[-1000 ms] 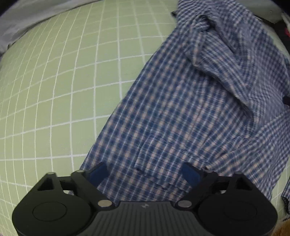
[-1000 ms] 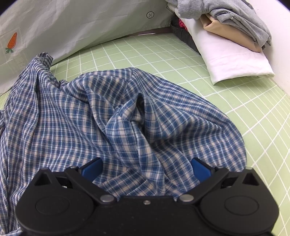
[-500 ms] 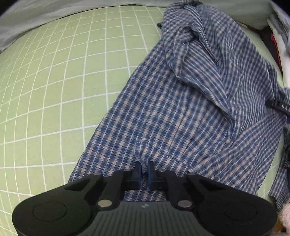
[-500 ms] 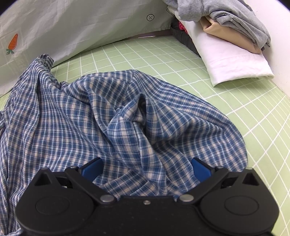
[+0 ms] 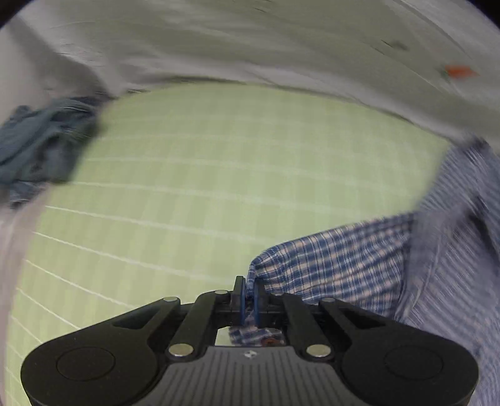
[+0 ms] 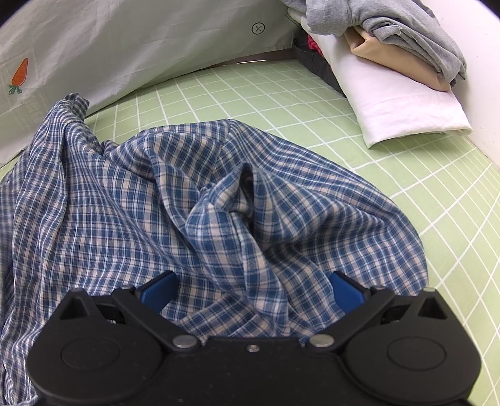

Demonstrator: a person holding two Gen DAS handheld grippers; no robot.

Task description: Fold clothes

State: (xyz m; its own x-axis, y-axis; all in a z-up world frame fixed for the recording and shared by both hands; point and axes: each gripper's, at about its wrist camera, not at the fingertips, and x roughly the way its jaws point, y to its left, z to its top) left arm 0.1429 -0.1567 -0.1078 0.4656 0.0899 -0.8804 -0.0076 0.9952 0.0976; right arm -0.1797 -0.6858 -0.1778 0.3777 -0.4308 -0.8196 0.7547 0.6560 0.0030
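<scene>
A blue and white checked shirt point(image 6: 193, 206) lies crumpled on the green gridded mat point(image 6: 281, 100). In the left wrist view my left gripper point(image 5: 247, 296) is shut on a pinched edge of the checked shirt point(image 5: 337, 262), which trails off to the right, lifted and blurred. In the right wrist view my right gripper point(image 6: 251, 289) stands open low over the bunched cloth, its blue pads point(image 6: 159, 289) apart on either side of a raised fold, not pressing it.
A stack of folded clothes, white point(image 6: 397, 103), beige and grey point(image 6: 384, 28), sits at the mat's far right by the wall. A white sheet with a carrot print point(image 6: 18, 75) borders the back. A dark blue-grey garment point(image 5: 40, 143) lies at the left edge of the mat point(image 5: 218, 175).
My left gripper closed on the shirt's edge, then pulled it up and away to the left over bare mat. My right gripper stayed still and open; the cloth beneath it shifted slightly.
</scene>
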